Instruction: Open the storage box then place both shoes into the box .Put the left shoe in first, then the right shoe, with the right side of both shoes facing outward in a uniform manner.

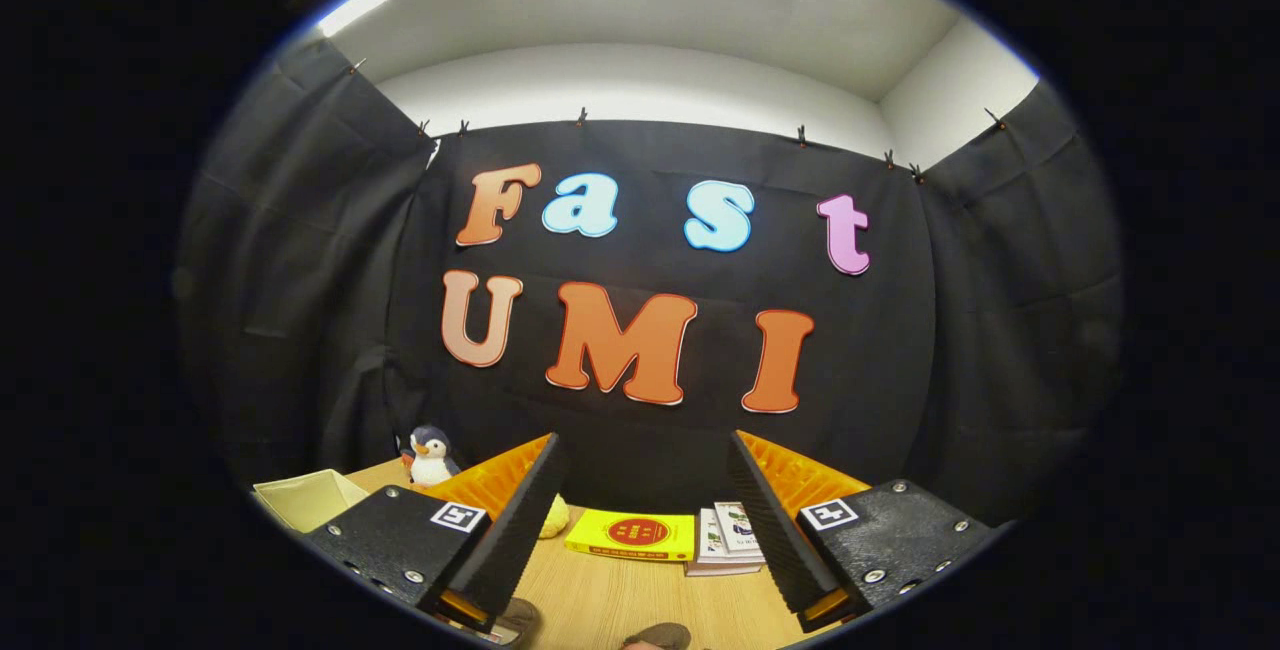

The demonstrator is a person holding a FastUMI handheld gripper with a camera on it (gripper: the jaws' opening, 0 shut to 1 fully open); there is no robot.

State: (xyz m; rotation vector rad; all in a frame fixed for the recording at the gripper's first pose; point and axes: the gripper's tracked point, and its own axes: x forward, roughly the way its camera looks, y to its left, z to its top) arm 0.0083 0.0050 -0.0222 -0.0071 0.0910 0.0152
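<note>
The gripper (pixel 640 520) at the frame's bottom has its two fingers apart, holding nothing. Between them lie one yellow book (pixel 631 535) and a small book stack (pixel 728 540); one penguin toy (pixel 431 457) stands lower left.

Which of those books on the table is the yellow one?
The book lying flat just beyond the open gripper, left of the white books. It alone has a yellow cover with a red circle.

Claw (pixel 648 520) fingers wide apart, empty

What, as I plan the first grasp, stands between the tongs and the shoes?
Nothing visible does. The open tongs hover over the table, with two brown shapes, probably the shoes, low between the fingers. The yellow book lies beyond them.
</note>
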